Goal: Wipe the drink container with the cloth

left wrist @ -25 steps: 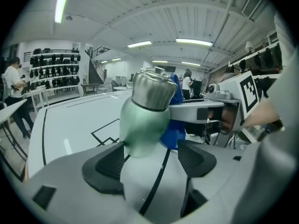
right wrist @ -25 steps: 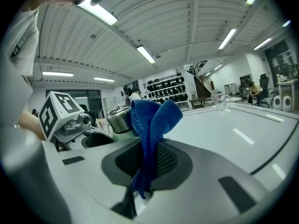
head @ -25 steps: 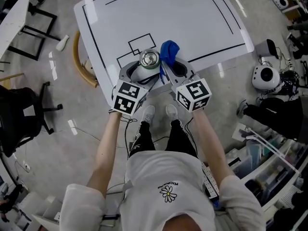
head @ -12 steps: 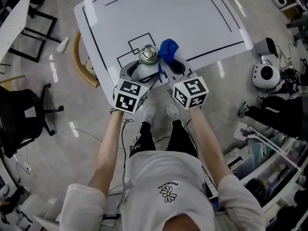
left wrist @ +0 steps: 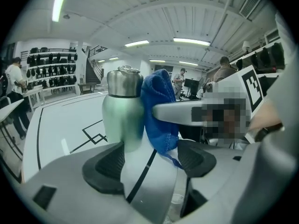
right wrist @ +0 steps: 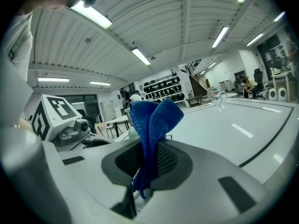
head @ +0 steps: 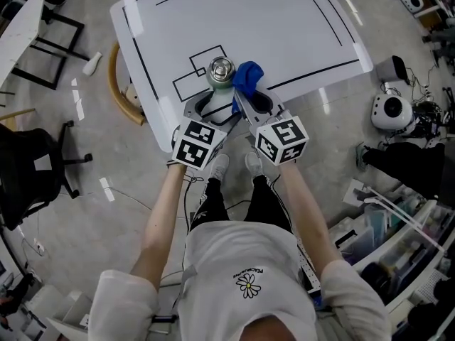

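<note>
The drink container, a green metal bottle [head: 221,73] w/ silver cap, stands upright on the white table [head: 284,27]. It is near the table's front edge, the one closest to the person, beside a small square drawn in black lines. A blue cloth [head: 248,77] touches the bottle's right side, from the cap down along the body. The right gripper [right wrist: 148,164] has its jaws closed on this cloth; the upper part of the cloth stands up above the pads in a loose bunch. The left gripper [left wrist: 152,160] has its jaws apart and nothing is gripped btw them; the bottle stands just beyond them, more in front of the left pad.
</note>
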